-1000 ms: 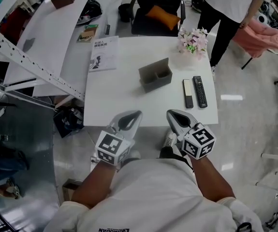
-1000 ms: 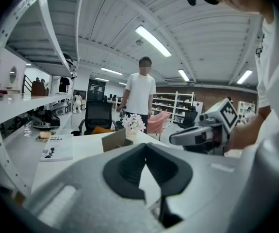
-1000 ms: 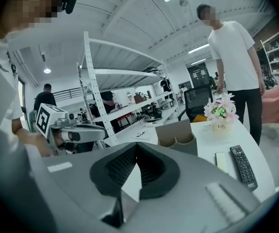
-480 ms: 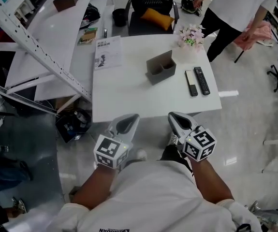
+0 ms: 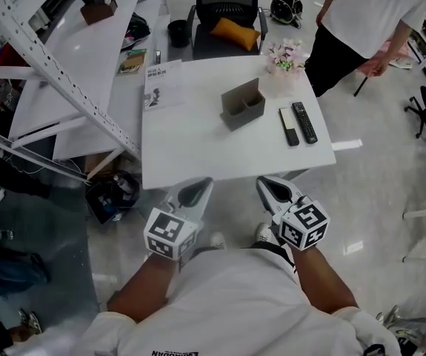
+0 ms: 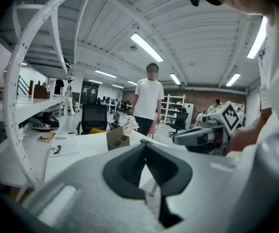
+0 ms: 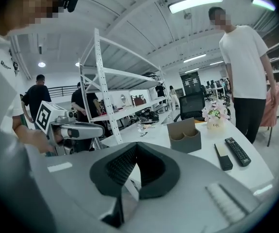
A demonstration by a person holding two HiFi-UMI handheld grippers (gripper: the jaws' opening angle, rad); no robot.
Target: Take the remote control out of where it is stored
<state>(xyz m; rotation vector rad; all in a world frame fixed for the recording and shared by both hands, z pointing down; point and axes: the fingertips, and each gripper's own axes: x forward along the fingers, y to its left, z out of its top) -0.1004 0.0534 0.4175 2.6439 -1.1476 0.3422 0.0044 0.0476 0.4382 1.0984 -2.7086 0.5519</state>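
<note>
Remote control (image 5: 304, 122) flat on table (image 5: 198, 154), long axis near edge to far

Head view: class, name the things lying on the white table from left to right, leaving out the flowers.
booklet → grey holder → two-tone remote → black remote
</note>
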